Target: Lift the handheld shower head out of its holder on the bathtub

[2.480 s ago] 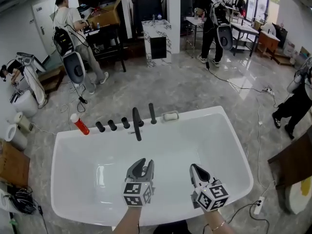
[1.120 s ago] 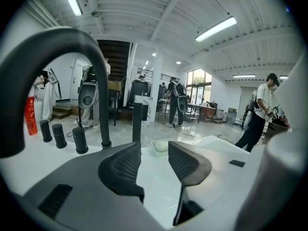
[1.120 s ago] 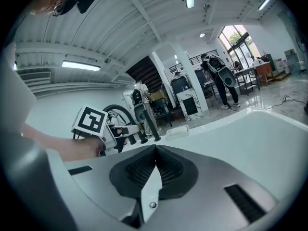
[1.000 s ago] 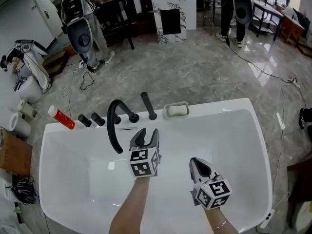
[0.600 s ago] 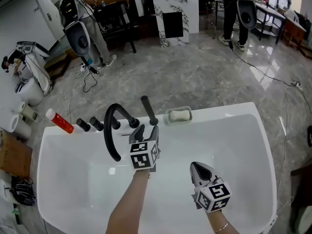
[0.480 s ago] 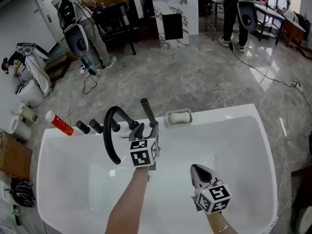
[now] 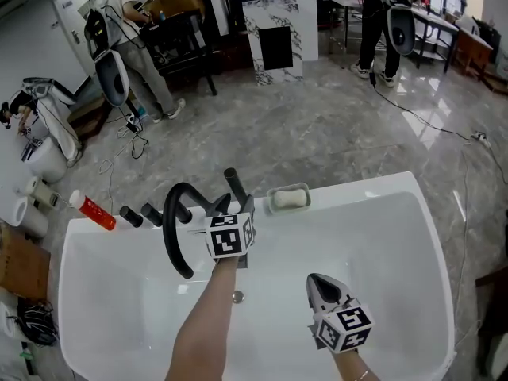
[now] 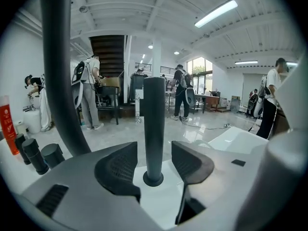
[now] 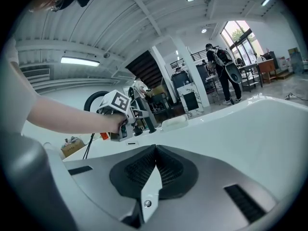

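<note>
The handheld shower head (image 7: 232, 183) is a black rod standing upright in its round holder on the tub's far rim (image 7: 357, 184). My left gripper (image 7: 235, 205) reaches up to it. In the left gripper view the shower head (image 8: 154, 119) stands between the two pads of the left gripper (image 8: 154, 154), a gap showing on each side; the jaws are opening. My right gripper (image 7: 318, 283) hovers low over the white tub basin, and in its own view the right gripper (image 9: 155, 151) has its pads pressed together with nothing between them.
A black arched faucet spout (image 7: 170, 230) rises just left of the shower head, with black knobs (image 7: 140, 213) and a red bottle (image 7: 92, 209) further left. A soap dish (image 7: 287, 198) sits on the rim to the right. People stand across the marble floor.
My left gripper moved forward across the tub to the far rim and now straddles the shower head rod. The right gripper sank slightly, still shut.
</note>
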`<state>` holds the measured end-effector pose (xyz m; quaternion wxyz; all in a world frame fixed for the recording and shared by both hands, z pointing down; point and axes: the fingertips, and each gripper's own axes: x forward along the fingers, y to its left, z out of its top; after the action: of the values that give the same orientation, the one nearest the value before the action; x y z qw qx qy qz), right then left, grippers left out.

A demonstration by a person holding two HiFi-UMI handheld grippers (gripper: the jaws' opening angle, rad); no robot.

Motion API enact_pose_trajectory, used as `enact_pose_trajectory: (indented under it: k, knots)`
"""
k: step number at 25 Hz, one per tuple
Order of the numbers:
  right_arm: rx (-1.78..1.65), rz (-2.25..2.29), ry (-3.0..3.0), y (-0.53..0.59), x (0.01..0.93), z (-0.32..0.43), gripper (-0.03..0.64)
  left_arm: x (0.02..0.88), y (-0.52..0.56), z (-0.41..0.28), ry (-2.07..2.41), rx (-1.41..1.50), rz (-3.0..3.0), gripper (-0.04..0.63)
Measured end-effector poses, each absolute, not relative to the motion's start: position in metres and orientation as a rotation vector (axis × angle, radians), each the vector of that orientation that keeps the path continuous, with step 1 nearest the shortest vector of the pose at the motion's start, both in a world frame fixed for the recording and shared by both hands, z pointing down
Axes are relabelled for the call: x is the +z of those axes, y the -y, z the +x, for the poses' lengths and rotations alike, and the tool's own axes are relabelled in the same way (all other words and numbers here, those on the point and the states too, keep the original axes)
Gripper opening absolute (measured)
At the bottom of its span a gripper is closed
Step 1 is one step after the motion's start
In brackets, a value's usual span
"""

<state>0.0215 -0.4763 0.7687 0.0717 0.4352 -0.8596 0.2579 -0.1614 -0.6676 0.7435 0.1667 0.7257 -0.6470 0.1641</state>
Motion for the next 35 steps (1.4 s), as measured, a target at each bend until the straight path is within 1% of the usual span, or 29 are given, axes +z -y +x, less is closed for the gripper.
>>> enact_pose_trajectory:
  k: [6,12,17,22,28,35]
  knots:
    - [0.792,1.302,2.568,0.47,0.787,0.012,0.006,0.762,0.677,-0.166,1.838,0.542,2.076,0.225]
    - [0.777,1.297,2.557,0.467,0.783,0.012,0.006,0.761,0.682,-0.163,1.852,0.581,2.064,0.147]
    - [0.771,1.295,2.548,0.461,0.765,0.018,0.006,0.75,0.673,-0.153,1.83,0.599,2.038,0.142]
    - [0.75,1.314,2.569,0.457,0.733,0.029,0.006,0.709,0.656,-0.144,1.889,0.531,2.099,0.14]
    - [0.736,1.321,2.579,0.448,0.701,0.033,0.006,0.665,0.637,-0.129,1.906,0.548,2.171,0.14]
    - [0.669,1.335,2.62,0.429,0.632,0.032,0.006,0.586,0.597,-0.124,1.96,0.484,2.189,0.14]
